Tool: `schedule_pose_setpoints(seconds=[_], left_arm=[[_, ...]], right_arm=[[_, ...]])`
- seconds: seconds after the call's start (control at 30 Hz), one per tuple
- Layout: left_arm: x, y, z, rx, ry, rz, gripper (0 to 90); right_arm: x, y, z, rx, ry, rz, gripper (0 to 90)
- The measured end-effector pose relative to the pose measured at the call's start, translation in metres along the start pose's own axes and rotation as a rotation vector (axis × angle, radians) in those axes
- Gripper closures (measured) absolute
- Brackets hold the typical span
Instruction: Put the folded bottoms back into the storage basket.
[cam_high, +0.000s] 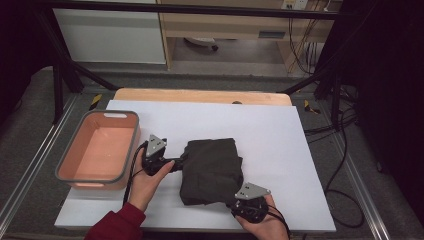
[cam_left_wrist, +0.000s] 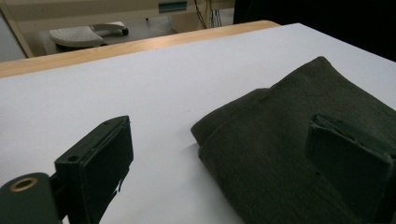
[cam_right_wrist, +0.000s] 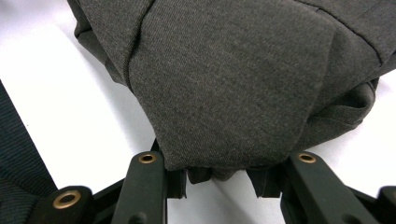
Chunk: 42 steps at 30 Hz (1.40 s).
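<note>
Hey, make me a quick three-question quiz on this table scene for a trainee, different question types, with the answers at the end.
1. True or false: the folded dark cloth lies inside the pink basin.
2. Which gripper has cloth between its jaws: A) the left gripper, B) the right gripper?
3. Fill in: the basin sits on the person's ____ side of the cloth.

Key
1. False: the cloth lies on the white table cover, beside the basin.
2. B: a corner of the cloth sits pinched between the right gripper's jaws; the left gripper's jaws stand wide apart at the cloth's edge.
3. Left.
</note>
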<state>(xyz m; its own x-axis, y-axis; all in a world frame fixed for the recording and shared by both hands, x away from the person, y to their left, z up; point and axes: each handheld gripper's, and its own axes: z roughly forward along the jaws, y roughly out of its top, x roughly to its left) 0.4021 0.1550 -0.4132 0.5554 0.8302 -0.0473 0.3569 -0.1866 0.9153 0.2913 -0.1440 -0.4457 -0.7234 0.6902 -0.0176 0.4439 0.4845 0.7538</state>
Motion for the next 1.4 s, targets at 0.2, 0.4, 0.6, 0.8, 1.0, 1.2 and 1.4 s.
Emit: schedule_pose_setpoints(seconds=[0.2,0.4,0.6,0.8,1.0,1.2,1.4], left_arm=[[-0.003,0.001,0.011,0.019,-0.005,0.010,7.7],[-0.002,0.001,0.016,0.020,-0.017,-0.022,8.4],[0.004,0.000,0.018,0.052,-0.015,-0.058,10.8],[0.009,-0.004,0.023,0.076,-0.031,-0.113,11.8],[0.008,-0.008,0.031,0.119,-0.035,-0.106,12.4],[0.006,-0.014,0.041,0.161,-0.037,-0.096,11.7],[0.005,-0.019,0.047,0.181,-0.047,-0.110,11.7]], right_arm=[[0.000,0.000,0.000,-0.001,0.000,-0.001,63.1],[0.000,0.000,0.000,0.003,0.000,-0.007,63.6],[0.000,-0.001,-0.002,0.004,-0.001,-0.010,63.9],[-0.001,-0.001,-0.001,0.007,0.002,-0.007,63.7],[-0.001,-0.002,-0.001,0.005,0.007,-0.004,63.1],[-0.001,-0.002,-0.001,0.005,0.010,-0.004,62.7],[-0.001,-0.002,0.000,0.004,0.011,-0.003,62.2]])
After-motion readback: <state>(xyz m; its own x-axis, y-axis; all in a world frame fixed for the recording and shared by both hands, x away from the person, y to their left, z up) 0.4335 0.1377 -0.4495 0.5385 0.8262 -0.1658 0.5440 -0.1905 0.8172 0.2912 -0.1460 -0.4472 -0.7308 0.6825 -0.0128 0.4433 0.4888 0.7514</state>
